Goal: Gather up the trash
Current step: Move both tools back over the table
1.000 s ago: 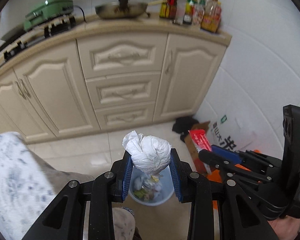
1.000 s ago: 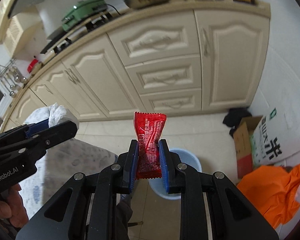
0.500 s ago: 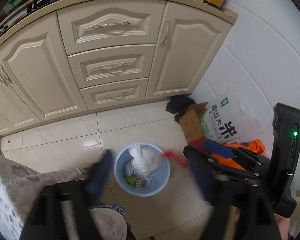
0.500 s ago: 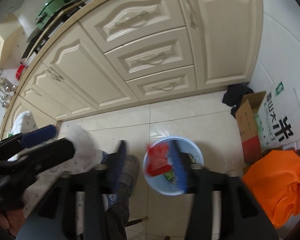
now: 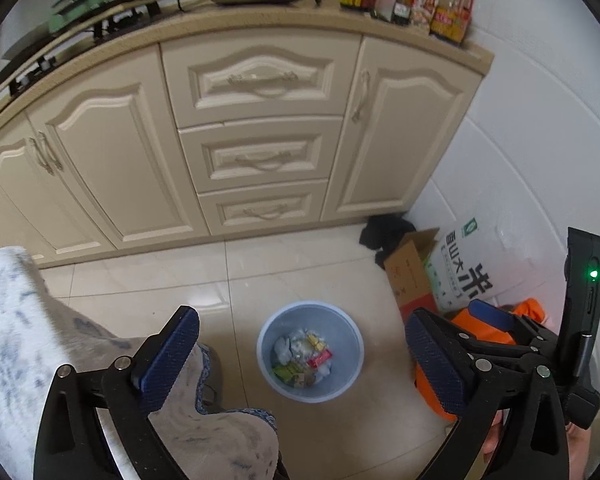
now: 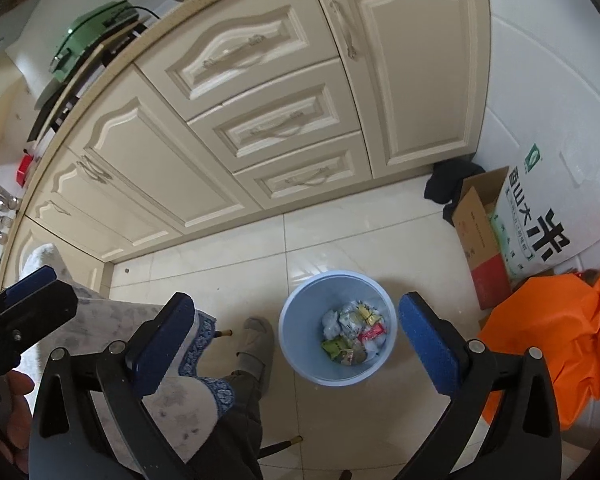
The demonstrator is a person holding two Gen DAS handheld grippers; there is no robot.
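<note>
The blue bin (image 5: 310,350) stands on the floor near the cabinets, holding crumpled white paper (image 6: 330,325) and colourful wrappers (image 6: 370,334). Both the left gripper (image 5: 300,360) and right gripper (image 6: 296,344) are opening, with nothing between the jaws.

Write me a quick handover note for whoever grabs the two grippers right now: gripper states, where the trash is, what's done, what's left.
Left gripper: jaws opening, nothing between them, above the blue bin.
Right gripper: jaws opening, also empty, over the same bin.
Trash: crumpled white paper, a red wrapper and other wrappers lie inside the bin, which stands on the tiled floor in front of the cabinets.
Done: neither gripper holds anything; the visible trash is in the bin.
Left: no loose trash shows on the floor in either view. A cardboard box, rice sack and orange bag sit by the wall; look elsewhere for more.
</note>
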